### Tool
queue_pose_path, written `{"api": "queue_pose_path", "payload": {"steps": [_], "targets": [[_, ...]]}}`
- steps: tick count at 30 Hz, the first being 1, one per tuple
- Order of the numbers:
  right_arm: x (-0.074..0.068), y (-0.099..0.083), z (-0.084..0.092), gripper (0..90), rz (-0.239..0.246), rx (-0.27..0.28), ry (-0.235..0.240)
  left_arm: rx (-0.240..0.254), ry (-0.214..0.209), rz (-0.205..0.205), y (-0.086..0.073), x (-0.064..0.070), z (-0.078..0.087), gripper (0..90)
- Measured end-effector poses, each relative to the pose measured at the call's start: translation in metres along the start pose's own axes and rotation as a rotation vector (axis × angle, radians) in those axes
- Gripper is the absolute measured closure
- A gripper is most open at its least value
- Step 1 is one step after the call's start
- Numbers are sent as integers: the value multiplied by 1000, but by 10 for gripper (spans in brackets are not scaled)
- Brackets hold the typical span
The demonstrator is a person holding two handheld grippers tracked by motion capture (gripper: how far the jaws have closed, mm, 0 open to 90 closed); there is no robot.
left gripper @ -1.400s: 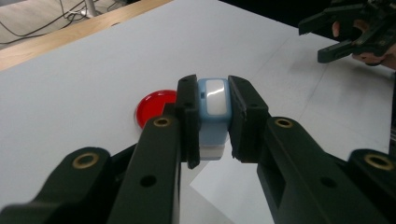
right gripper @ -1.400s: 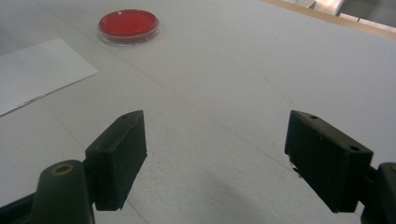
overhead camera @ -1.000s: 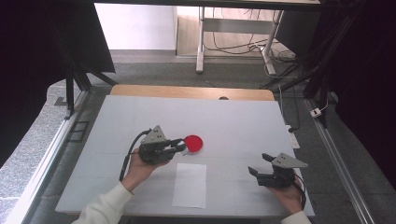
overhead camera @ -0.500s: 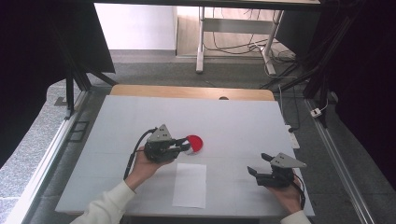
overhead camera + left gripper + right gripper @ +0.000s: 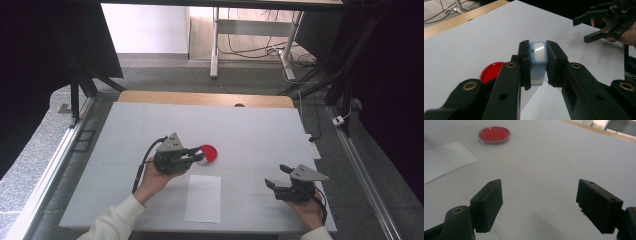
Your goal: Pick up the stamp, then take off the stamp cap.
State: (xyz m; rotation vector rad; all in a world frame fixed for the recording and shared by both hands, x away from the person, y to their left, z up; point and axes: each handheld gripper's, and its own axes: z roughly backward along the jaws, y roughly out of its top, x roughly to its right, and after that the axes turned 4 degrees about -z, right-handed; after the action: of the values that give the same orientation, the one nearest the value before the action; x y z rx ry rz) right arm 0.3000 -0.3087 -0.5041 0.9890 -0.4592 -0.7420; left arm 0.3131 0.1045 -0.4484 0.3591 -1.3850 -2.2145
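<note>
The left hand-held gripper [image 5: 537, 67] is clamped on a small light-blue block with a white face [image 5: 538, 56], held just above the table [image 5: 260, 130] beside the red dish [image 5: 206, 153], which sits at the gripper's 3 o'clock in the high view. A white paper sheet [image 5: 203, 198] lies at 5 o'clock from it. The right hand-held gripper [image 5: 278, 176] rests well apart, jaws wide and empty.

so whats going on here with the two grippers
A person holds a gripper in each hand at a white table. The left gripper is shut on a small light-blue block, held beside a red dish and above a sheet of paper. The right gripper is open, holding nothing.
</note>
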Motion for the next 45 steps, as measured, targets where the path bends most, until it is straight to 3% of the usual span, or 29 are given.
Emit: {"api": "queue_pose_path", "payload": {"steps": [4,8,18,30,37,45], "targets": [[-2,3,2,207,-38,42,31,1,1,0,0,0,0,751],[-7,5,-1,205,9,28,12,0,-1,1,1,0,-1,750],[-15,8,-5,205,26,39,1,0,-3,-4,1,1,-1,751],[-28,16,-16,219,-10,66,52,-1,-5,-3,2,1,-2,750],[-37,20,-21,222,-7,76,34,0,-6,-3,2,2,-3,751],[-45,22,-24,224,-15,86,46,-2,-8,-6,3,2,-5,750]]}}
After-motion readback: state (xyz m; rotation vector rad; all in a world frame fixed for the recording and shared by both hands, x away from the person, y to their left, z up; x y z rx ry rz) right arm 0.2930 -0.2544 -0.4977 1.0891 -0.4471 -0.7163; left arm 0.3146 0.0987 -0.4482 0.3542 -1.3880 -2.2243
